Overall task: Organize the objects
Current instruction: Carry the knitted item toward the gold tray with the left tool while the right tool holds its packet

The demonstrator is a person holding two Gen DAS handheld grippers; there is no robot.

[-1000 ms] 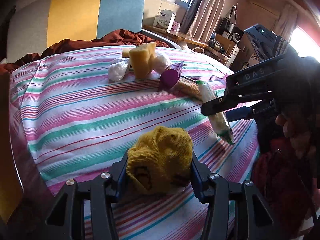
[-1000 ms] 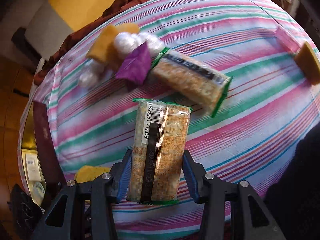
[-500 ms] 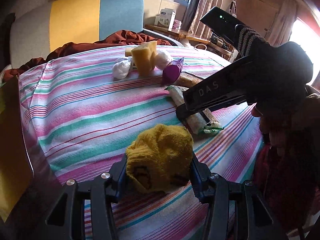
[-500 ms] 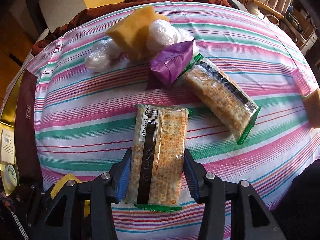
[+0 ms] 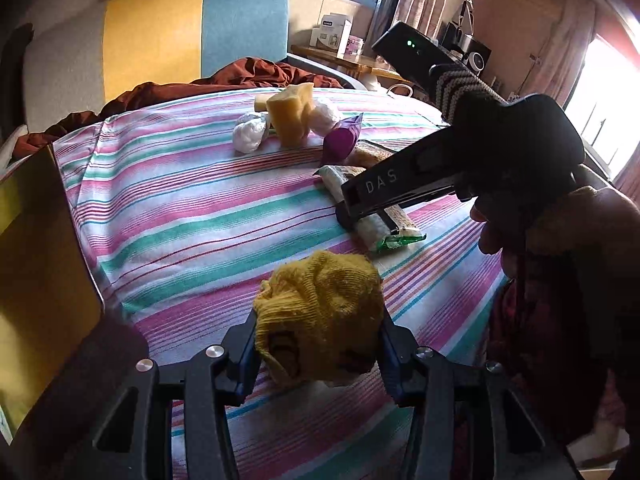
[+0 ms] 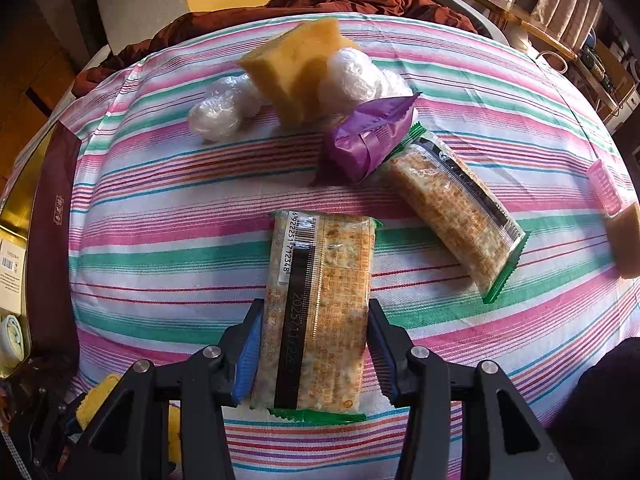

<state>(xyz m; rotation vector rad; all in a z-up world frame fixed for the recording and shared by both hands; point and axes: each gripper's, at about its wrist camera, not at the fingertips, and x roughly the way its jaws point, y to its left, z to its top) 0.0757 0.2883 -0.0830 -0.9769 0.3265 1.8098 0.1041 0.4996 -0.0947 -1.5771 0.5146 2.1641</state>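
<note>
My left gripper (image 5: 318,344) is shut on a balled yellow knitted sock (image 5: 320,316), held just above the striped tablecloth (image 5: 192,216); its jaws are still closing a little. My right gripper (image 6: 314,352) is shut on a clear cracker packet (image 6: 320,300) by its near end. In the left wrist view that packet (image 5: 384,228) lies low on the cloth under the right gripper (image 5: 348,216). A second cracker packet (image 6: 456,208) lies to the right. Behind it sit a purple packet (image 6: 364,144), a yellow sponge (image 6: 296,68) and white wrapped balls (image 6: 218,114).
A dark red and gold box (image 6: 52,220) stands at the table's left edge. A pink item (image 6: 604,192) and another sponge (image 6: 626,240) lie at the far right. A yellow and blue chair (image 5: 192,36) with brown cloth stands behind the table. A person's hand (image 5: 560,232) holds the right gripper.
My right gripper has rolled and come in toward the left with the cracker packet, down to the cloth. The left gripper has stayed put, still holding the yellow sock.
</note>
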